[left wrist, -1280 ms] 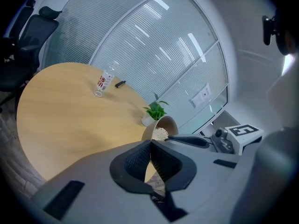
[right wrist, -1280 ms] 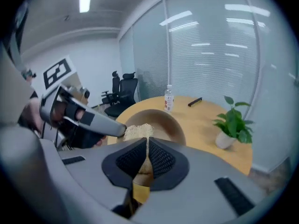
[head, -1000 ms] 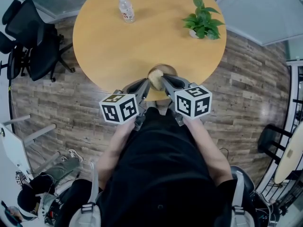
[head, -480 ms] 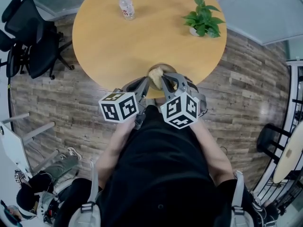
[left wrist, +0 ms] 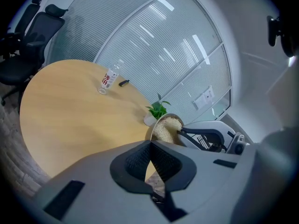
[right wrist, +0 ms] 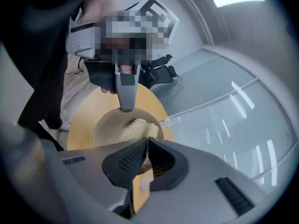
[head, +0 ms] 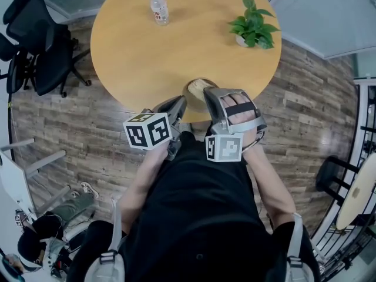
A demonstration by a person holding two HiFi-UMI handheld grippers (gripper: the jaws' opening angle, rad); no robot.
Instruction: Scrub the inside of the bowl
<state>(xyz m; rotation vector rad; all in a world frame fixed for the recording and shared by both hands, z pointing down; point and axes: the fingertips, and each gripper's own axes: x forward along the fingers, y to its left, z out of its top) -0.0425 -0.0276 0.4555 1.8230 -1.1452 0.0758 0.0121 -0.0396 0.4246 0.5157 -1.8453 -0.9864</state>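
Right gripper view showed the bowl point(right wrist: 105, 127) at the near edge of the round table point(head: 153, 57), directly in front of the person, with a beige fibrous scrubber point(right wrist: 135, 129) resting against its inner wall. The right tool point(right wrist: 145, 144) was pinched shut on that scrubber, a scrap of it wedged between the pads. The left tool point(left wrist: 149, 146) was pressed together on the bowl's near rim, bracing it.

The bowl looked rigid, smooth-walled and light. It seemed liable to skid or tip off the table's near edge under scrubbing pressure. The thin rim appeared the only sensible place to hold it, opposite the side being worked.

The scrubber looked soft and springy, likely to squash flat and work loose unless gripped well into its bulk.

A water bottle point(head: 157, 9) and a potted plant point(head: 252, 21) stood well apart from the bowl, toward the far edge.
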